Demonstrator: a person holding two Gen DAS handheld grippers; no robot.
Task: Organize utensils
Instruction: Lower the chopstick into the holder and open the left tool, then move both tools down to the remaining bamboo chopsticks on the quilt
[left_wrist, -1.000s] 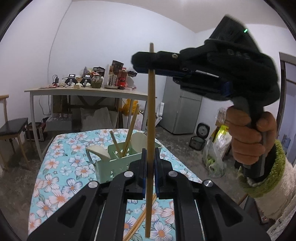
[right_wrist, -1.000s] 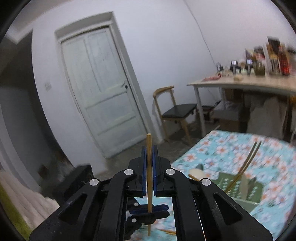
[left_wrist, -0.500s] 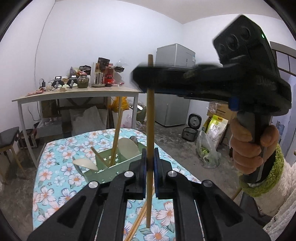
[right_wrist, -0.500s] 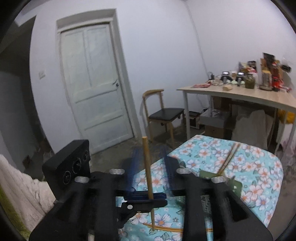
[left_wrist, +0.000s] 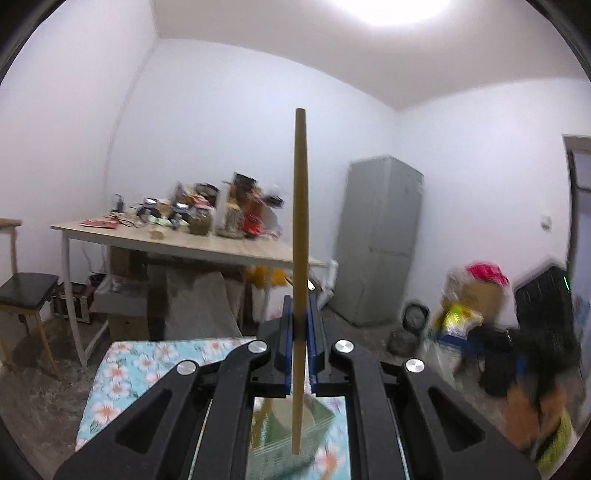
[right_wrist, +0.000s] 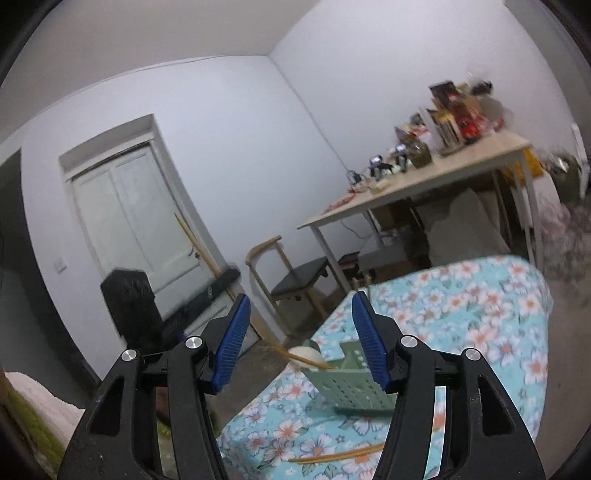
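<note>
both blue fingers (left_wrist: 290, 347) of the left gripper (left_wrist: 300, 343) were clamped on a chopstick (left_wrist: 300, 258), which stood upright, its top well above the jaws and its lower end hanging over the green basket (left_wrist: 295, 428) below. the basket sat on the floral cloth (left_wrist: 118, 376); something pale lay inside it, too blurred to name.

the right gripper (right_wrist: 301, 343) was wide apart and held nothing, its blue pads (right_wrist: 232, 343) well clear of each other. between them, farther off, the basket (right_wrist: 343, 387) stood on the cloth (right_wrist: 480, 302) with a pale spoon (right_wrist: 306, 356) and a stick leaning out of its near side. another chopstick (right_wrist: 336, 454) lay flat on the cloth near the lower edge, in front of the basket. in the right view the left gripper (right_wrist: 218, 284) showed to the left, with its chopstick (right_wrist: 195, 243) rising tilted against the door (right_wrist: 133, 221).

a cluttered table (left_wrist: 207, 251), a chair (right_wrist: 291, 280) and a fridge (left_wrist: 380, 240) stood behind.
</note>
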